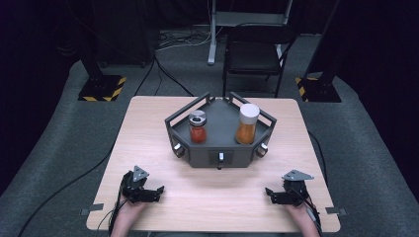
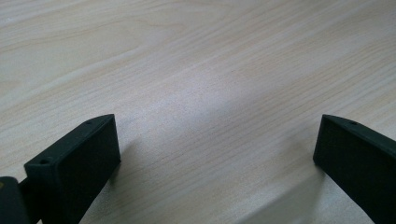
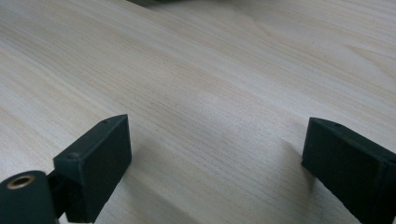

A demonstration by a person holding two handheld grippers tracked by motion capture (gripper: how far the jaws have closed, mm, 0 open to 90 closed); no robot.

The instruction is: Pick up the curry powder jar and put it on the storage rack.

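From the high view, I have both grippers resting low near the table's (image 1: 148, 118) near edge: the left gripper (image 1: 157, 190) toward the near left corner, the right gripper (image 1: 269, 191) toward the near right corner, each with its jaws spread and nothing between them. The two jars stand upright in the dark tray (image 1: 217, 157) at the middle of the table, closer to its far edge. The red jar (image 1: 197, 127) with the metal lid sits in the tray's left half, the orange jar (image 1: 247, 123) with the white lid in its right half, well apart from each other. Both lie forward of my fingers, so I judge the left hand nearer to the red jar and the right hand nearer to the orange one; either reach goes forward and inward over the tray's front wall.

In the left gripper view, the two black jaws stand wide apart over bare wood, holding nothing.

In the right gripper view, the jaws are likewise wide open above bare wood, with a dark sliver at the top edge that I cannot identify.
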